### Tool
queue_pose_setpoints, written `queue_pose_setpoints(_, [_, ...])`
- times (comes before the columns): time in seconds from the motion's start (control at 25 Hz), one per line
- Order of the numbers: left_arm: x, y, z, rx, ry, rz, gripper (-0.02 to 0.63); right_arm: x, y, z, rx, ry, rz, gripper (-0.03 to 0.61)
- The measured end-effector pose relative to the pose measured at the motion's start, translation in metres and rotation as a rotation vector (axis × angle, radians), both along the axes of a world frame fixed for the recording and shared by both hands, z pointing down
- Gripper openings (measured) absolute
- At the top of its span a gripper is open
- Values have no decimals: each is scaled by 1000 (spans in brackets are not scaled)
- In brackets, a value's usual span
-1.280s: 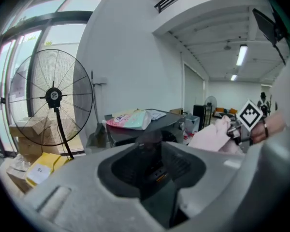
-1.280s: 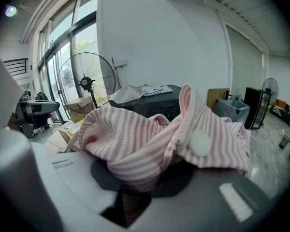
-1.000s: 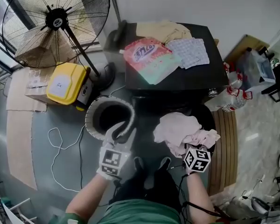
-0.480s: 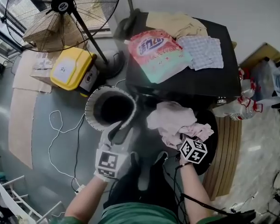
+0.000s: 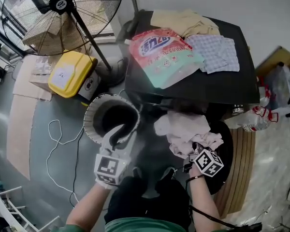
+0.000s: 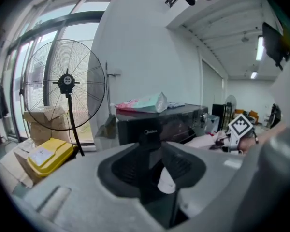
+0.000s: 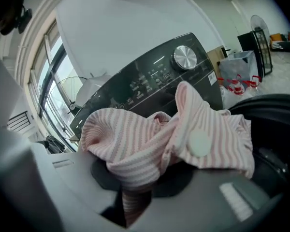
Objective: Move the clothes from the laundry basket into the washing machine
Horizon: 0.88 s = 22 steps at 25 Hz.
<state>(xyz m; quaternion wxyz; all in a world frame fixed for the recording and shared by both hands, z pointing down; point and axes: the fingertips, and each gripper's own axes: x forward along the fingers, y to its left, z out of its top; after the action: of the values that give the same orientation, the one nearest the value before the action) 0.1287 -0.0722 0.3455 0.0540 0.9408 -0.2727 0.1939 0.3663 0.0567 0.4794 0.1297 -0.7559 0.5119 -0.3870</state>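
from my remote seat, at the upper left of the head view i see a standing fan (image 5: 60, 4) and below it a yellow case (image 5: 70, 74) on the floor. right of that, just left of centre, is the round laundry basket (image 5: 89, 124), its inside dark. the left gripper (image 5: 120, 135) hangs at the basket's lower right edge, tips over the rim. in the left gripper view its jaws (image 6: 157, 173) stand wide apart and i see nothing between them, only the front of the black washing machine (image 6: 159, 122) beyond. in the upper middle of the head view the washing machine (image 5: 198, 88) carries a pink and green detergent bag (image 5: 164, 52), a beige cloth (image 5: 183, 21) and a checked cloth (image 5: 215, 52) on its black top. just under that top, right of centre, is the pink striped garment (image 5: 186, 132), bunched and held off the floor by the right gripper (image 5: 193, 150). the right gripper view shows its jaws (image 7: 135, 192) pinched together on a fold of the garment (image 7: 150, 144), the rest of the cloth piled over them, with the machine's control panel (image 7: 154, 81) and dial (image 7: 184, 57) behind and a dark curved rim (image 7: 275, 105) at the right. at the far right of the head view some plastic bottles (image 5: 253, 122) sit beside the machine.
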Motion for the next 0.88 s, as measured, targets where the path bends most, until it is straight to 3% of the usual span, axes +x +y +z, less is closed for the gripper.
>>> queue_pose_setpoints(0.32, [4, -25, 83, -7, -1, 0, 143, 15, -31, 50, 90, -2, 14, 91])
queue_pose_setpoints(0.56, [8, -41, 121, -13, 2, -16, 143, 29, -66, 86, 151, -32, 14, 94])
queue_pose_setpoints(0.88, [19, -70, 171, 62, 59, -48, 143, 49, -113, 136, 271, -9, -12, 94])
